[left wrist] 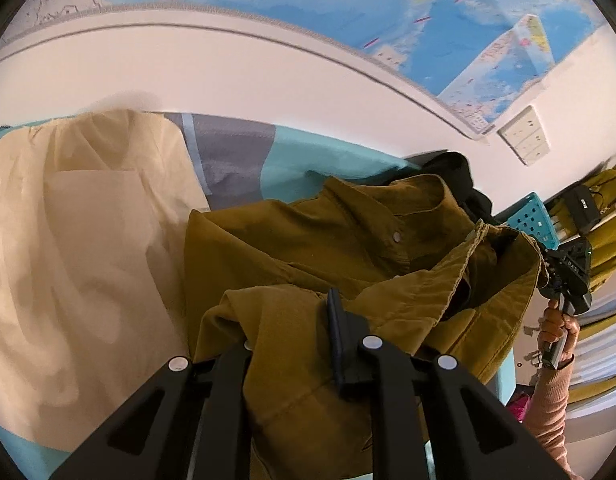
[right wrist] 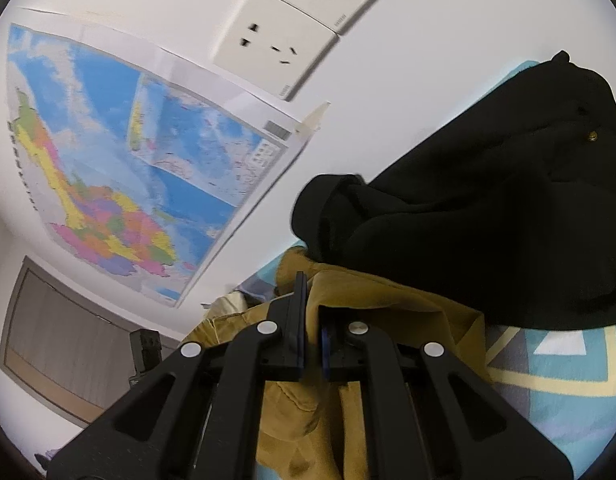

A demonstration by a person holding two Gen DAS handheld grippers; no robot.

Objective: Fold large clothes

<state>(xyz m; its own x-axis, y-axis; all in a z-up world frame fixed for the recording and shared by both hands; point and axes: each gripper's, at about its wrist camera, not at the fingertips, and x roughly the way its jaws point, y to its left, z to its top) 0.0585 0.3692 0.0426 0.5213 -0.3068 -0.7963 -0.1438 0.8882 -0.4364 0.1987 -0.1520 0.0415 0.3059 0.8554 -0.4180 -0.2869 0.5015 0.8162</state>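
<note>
We hold the olive shirt (left wrist: 308, 248) bunched over the patterned bedsheet (left wrist: 244, 156), between a cream garment (left wrist: 76, 248) and a black garment (right wrist: 488, 208). Our left gripper (left wrist: 292, 344) and right gripper (right wrist: 310, 324) both pinch its olive fabric.

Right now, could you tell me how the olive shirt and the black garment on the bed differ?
The olive shirt is gripped by both grippers, left and right; the black garment lies loose, untouched. The shirt shows a collar and snap button; the black garment is a shapeless heap. Both are crumpled.
</note>
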